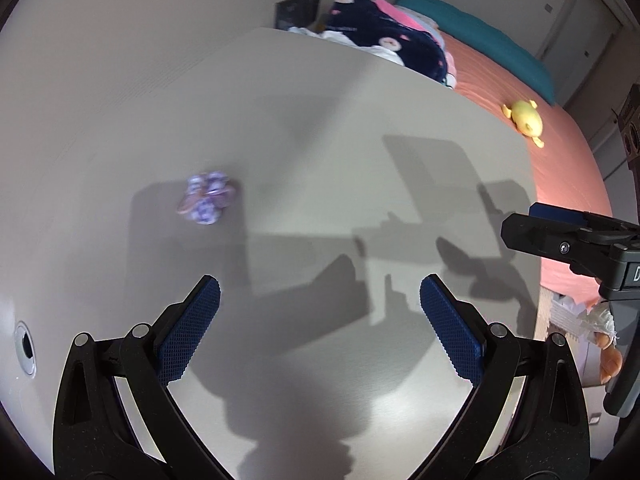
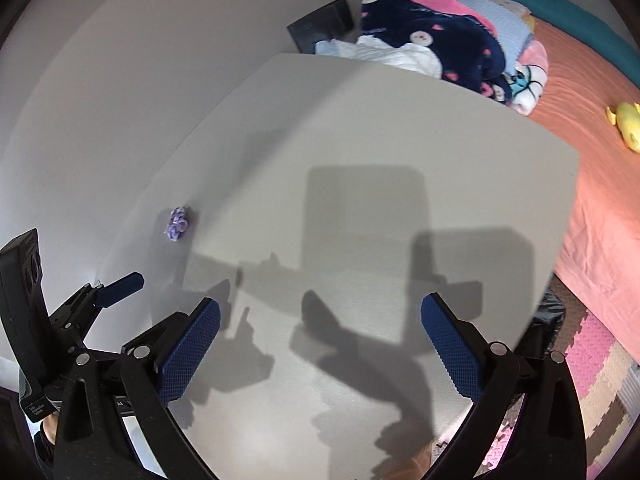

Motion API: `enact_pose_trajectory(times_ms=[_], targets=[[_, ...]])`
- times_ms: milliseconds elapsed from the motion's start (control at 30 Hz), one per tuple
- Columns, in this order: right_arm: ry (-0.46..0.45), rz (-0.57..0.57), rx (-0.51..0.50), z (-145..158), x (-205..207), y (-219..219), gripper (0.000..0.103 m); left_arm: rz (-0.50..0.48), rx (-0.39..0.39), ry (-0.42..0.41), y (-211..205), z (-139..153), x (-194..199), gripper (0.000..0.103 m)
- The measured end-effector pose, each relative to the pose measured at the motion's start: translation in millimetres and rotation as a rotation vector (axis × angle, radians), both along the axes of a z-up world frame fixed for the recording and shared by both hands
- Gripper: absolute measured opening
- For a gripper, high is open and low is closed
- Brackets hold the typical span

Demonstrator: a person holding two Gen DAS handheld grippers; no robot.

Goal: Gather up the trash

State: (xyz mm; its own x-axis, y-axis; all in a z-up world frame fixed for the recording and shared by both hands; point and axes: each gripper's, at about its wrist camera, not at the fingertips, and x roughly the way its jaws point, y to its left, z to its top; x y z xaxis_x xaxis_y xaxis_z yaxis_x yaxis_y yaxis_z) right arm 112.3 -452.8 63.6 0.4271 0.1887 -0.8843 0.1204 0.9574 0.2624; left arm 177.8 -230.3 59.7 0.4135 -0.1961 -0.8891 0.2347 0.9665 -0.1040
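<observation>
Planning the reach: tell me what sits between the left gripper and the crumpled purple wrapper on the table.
Nothing: in the left wrist view only bare, shadowed table lies between the open left gripper and the purple wrapper.

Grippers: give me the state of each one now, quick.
Left gripper: open, nothing between its pads, above the table.
Right gripper: open wide, holding nothing.
The crumpled purple wrapper lies untouched on the table.

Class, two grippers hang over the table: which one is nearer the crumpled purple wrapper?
The left gripper: the purple wrapper lies just beyond its left finger, while the right gripper sits farther across the table.
</observation>
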Motion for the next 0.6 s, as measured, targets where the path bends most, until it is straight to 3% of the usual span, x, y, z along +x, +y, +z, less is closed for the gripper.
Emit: enact_pose_trajectory(times_ms=[233, 600], targets=[[0.007, 0.055, -0.011, -14.4, 13.5, 47.8, 0.1, 0.045, 0.007, -0.004, 47.0, -4.9, -1.6, 0.097], [-0.045, 0.094, -0.016, -20.2, 13.4, 103.2, 0.1, 0.055, 0.011, -0.048, 84.0, -14.6, -17.6, 0.097]])
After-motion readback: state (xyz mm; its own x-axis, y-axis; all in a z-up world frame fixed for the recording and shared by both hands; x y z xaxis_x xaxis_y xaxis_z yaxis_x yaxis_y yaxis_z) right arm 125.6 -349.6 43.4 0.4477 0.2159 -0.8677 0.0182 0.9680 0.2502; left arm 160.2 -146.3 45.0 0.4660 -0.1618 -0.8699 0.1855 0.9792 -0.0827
